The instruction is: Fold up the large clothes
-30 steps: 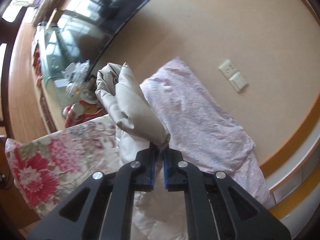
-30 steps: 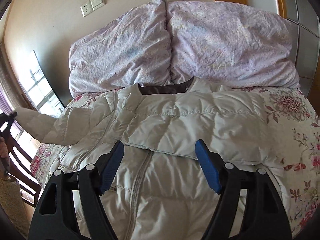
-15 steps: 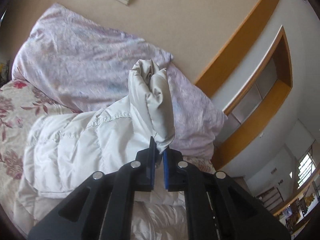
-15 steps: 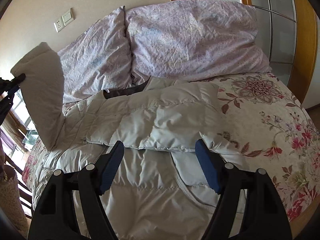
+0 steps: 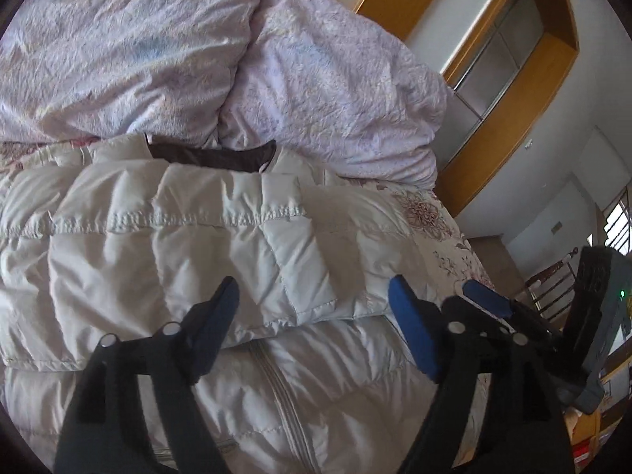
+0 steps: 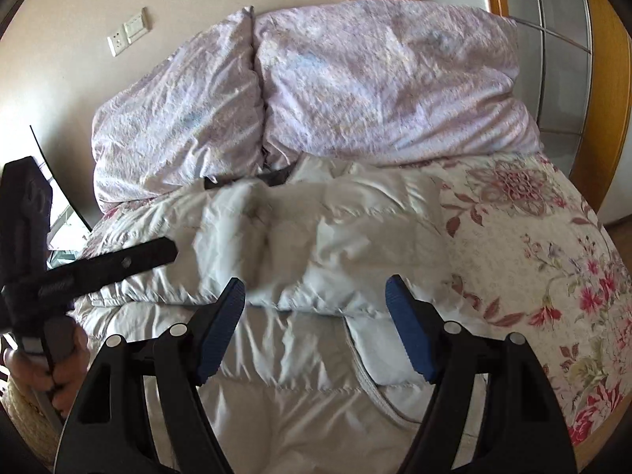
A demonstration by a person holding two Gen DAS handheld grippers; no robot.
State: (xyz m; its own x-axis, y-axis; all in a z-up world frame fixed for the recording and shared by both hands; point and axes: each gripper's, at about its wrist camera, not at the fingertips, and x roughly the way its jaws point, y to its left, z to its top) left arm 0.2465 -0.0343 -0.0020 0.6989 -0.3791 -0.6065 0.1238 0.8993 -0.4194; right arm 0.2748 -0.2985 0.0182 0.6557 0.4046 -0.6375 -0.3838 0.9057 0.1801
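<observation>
A white quilted down jacket (image 5: pixel 177 237) lies front-up on the bed, its dark collar lining (image 5: pixel 213 156) toward the pillows and both sleeves folded across the chest. It also shows in the right wrist view (image 6: pixel 316 245). My left gripper (image 5: pixel 312 304) is open and empty just above the folded sleeves. My right gripper (image 6: pixel 314 300) is open and empty over the jacket's lower front by the zipper (image 5: pixel 288 399). The left gripper's body shows at the left of the right wrist view (image 6: pixel 118 262). The right gripper shows at the right of the left wrist view (image 5: pixel 486 300).
Two lilac pillows (image 6: pixel 375 79) lean against the wall at the head of the bed. A floral bedspread (image 6: pixel 553 260) covers the bed to the right. A wood-framed cabinet (image 5: pixel 513 79) stands beside the bed. Wall sockets (image 6: pixel 128 35) sit above the left pillow.
My left gripper carried the sleeve across the jacket, laid it on the chest and opened. My right gripper stayed open over the lower front.
</observation>
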